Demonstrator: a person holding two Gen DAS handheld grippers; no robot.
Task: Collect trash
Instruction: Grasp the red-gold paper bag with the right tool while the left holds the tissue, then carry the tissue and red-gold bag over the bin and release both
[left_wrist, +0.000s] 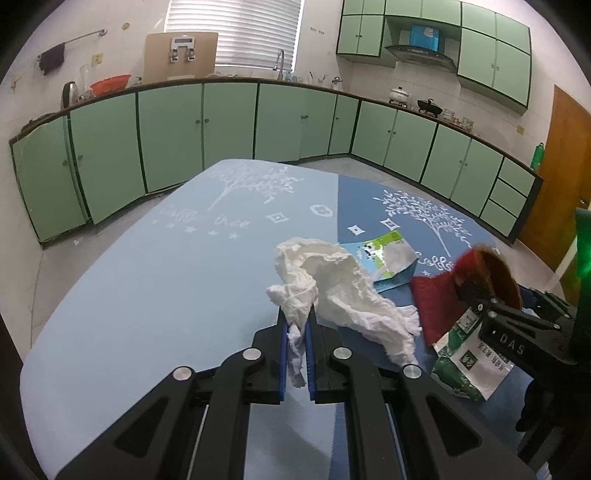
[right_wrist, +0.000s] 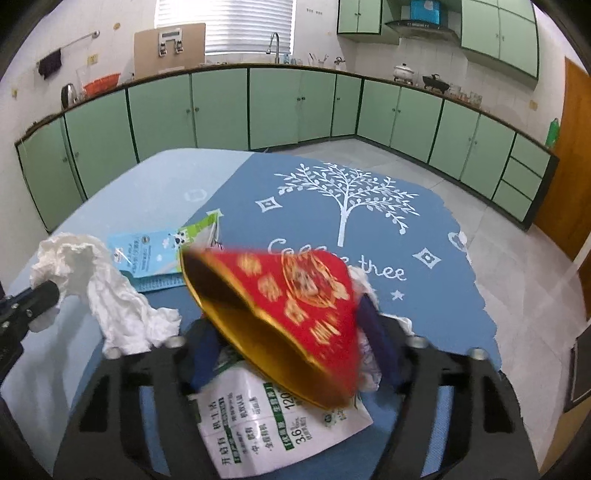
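My left gripper (left_wrist: 297, 314) is shut on a crumpled white tissue (left_wrist: 332, 280), which trails right over the blue tablecloth (left_wrist: 147, 295). In the right wrist view the same tissue (right_wrist: 110, 295) hangs from the left gripper (right_wrist: 37, 297) at the left edge. My right gripper (right_wrist: 284, 325) holds a red paper cup (right_wrist: 295, 295) with gold print and a gold inside, tilted on its side and blurred, between its blue pads. Under it lies a green and white milk pouch (right_wrist: 280, 417). The left wrist view shows the cup (left_wrist: 476, 273), the right gripper (left_wrist: 469, 291) and the pouch (left_wrist: 465, 369) at the right.
A flattened blue and white carton (left_wrist: 384, 258) (right_wrist: 155, 258) lies on the cloth beyond the tissue. More white crumpled waste (right_wrist: 369, 369) sits by the right finger. Green kitchen cabinets (left_wrist: 229, 122) ring the room, with grey floor around the table and a wooden door (left_wrist: 565, 166) at right.
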